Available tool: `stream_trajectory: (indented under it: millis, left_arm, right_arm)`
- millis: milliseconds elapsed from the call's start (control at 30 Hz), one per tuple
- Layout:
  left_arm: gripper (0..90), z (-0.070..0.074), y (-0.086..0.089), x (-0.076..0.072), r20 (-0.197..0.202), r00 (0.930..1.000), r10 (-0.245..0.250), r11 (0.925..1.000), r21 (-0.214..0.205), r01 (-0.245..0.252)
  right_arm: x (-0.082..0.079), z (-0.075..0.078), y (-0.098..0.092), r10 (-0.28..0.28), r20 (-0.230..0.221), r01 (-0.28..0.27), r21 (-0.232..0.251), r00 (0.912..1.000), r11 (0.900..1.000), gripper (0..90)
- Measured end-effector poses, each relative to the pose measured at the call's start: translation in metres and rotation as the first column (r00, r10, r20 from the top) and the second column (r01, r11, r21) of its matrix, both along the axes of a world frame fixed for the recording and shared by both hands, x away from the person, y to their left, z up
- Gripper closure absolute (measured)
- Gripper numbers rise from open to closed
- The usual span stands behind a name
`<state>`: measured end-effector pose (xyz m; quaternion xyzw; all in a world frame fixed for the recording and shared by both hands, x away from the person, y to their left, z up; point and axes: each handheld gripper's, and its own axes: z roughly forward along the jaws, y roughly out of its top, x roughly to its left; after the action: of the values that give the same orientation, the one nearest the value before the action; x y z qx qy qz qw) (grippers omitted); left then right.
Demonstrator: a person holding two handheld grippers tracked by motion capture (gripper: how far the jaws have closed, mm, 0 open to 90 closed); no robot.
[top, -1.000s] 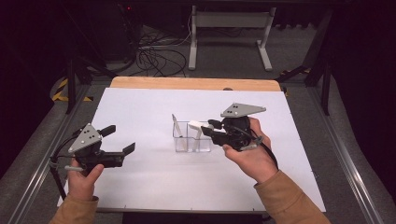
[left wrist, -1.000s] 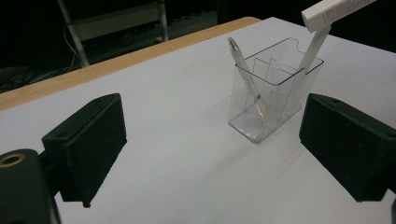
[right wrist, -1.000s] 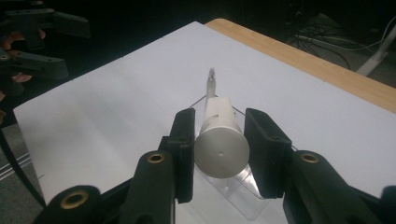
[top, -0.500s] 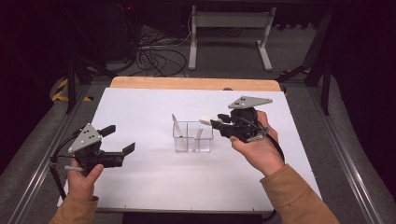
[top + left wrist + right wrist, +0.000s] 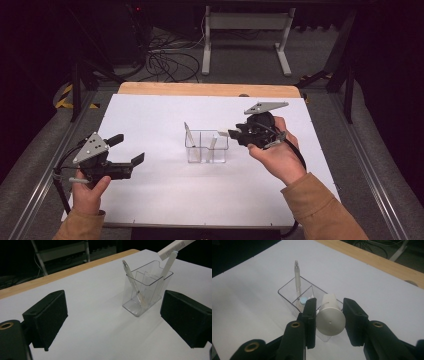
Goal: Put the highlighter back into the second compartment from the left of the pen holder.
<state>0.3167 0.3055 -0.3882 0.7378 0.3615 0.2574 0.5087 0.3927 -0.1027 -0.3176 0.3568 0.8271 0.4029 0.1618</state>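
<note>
While the desk (image 5: 165,200) lies white and bare around it, the clear holder (image 5: 206,148) stands near its centre, split into compartments. From the holder, your right claw (image 5: 234,134) sits at about three o'clock, clamped on a white marker (image 5: 330,316) whose far end points over the holder's right-hand compartment; in the right gripper view the marker's flat round butt faces the camera between the two pads. Your left claw (image 5: 131,150) waits at about eight o'clock from the holder, well apart from it, jaws spread wide and holding nothing. One pen (image 5: 188,136) leans in the left-hand compartment, and a second white pen (image 5: 213,143) leans in the right-hand one, just under the marker's tip.

Watch that second pen: if you push the marker in along its present shallow slant, the tip could strike the pen or the rim and tip the light holder over, since nothing steadies it. Letting go before the marker is tilted steeply enough could send it rolling across the desk.
</note>
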Motion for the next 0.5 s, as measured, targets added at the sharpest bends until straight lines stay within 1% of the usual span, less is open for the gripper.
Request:
stream_trajectory:
  millis: [100,333,433,500]
  left_arm:
    - [8.2,0.0,0.001,0.0,0.001,1.0,0.003,1.0,-0.004,-0.003]
    - [8.2,0.0,0.001,-0.001,0.002,1.0,0.004,1.0,0.001,-0.004]
    - [8.2,0.0,0.002,-0.002,0.001,1.0,0.007,1.0,-0.001,-0.007]
    - [8.2,0.0,0.002,-0.002,0.001,1.0,0.009,1.0,-0.002,-0.009]
  right_arm:
    - [0.001,-0.002,0.002,-0.001,-0.019,0.0,-0.018,0.9998,0.9998,65.7]
    - [0.004,-0.006,0.006,0.001,-0.05,-0.003,-0.042,0.9987,0.9991,65.6]
    - [0.006,-0.008,0.008,-0.001,-0.058,-0.001,-0.035,0.9983,0.9994,65.6]
    - [0.007,-0.011,0.01,0.006,-0.057,-0.007,-0.022,0.9983,0.9997,65.4]
